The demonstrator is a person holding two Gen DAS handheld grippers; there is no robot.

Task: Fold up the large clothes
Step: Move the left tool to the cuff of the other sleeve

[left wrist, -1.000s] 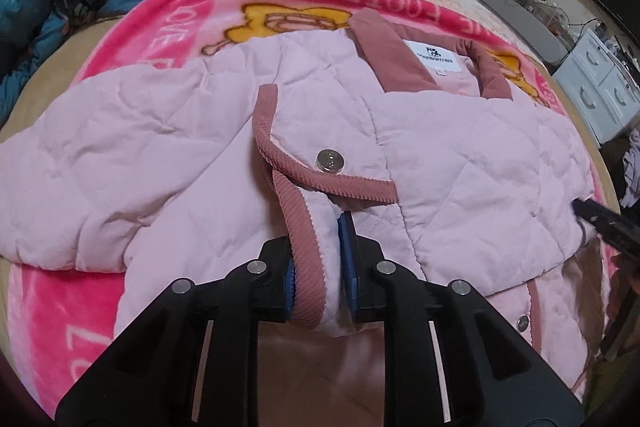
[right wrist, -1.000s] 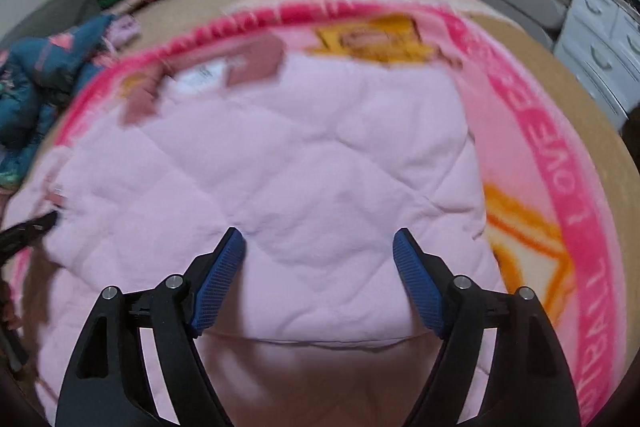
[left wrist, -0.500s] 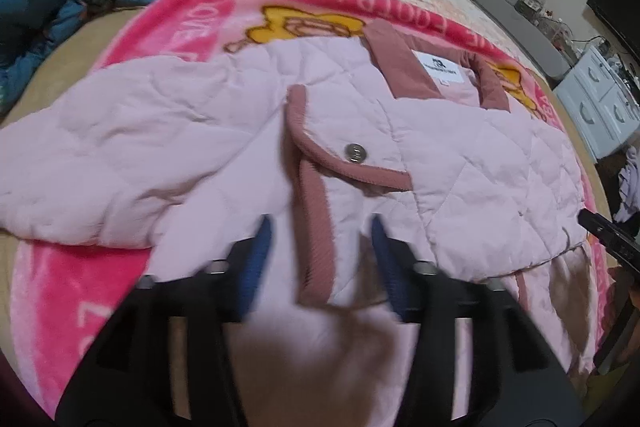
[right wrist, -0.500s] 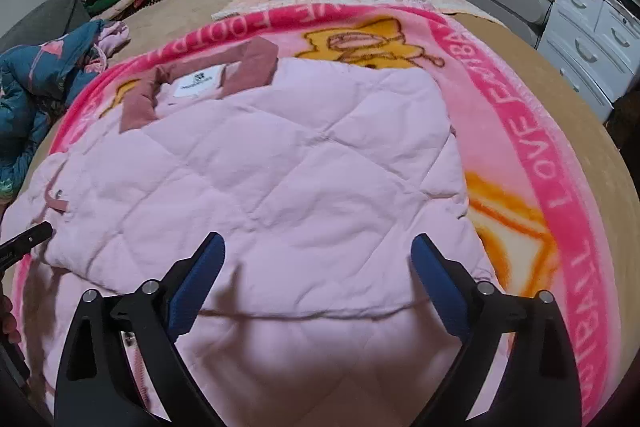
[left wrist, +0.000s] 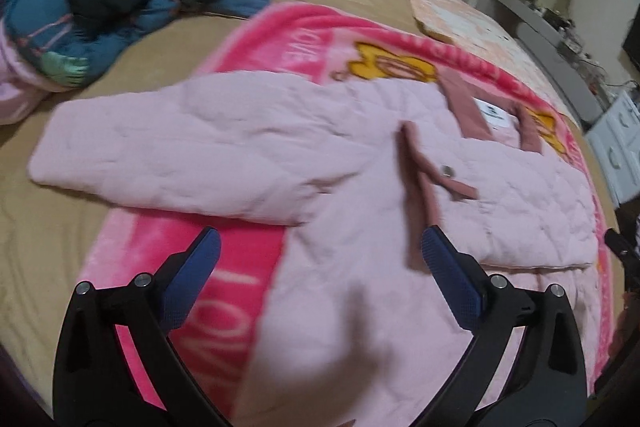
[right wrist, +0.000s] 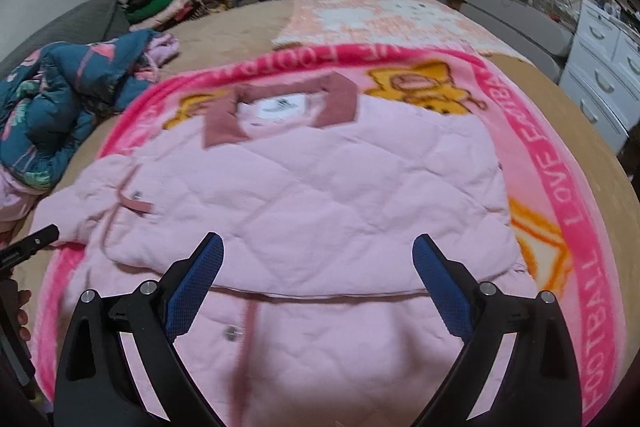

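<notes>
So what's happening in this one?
A person is folding a pink quilted jacket spread on a pink blanket on a bed. The left hand-held gripper has just been opening, nothing is between its jaws, and the dark pink front edge lies loose on the jacket. The right hand-held gripper hangs open above the folded-over side. One sleeve still lies spread out.
</notes>
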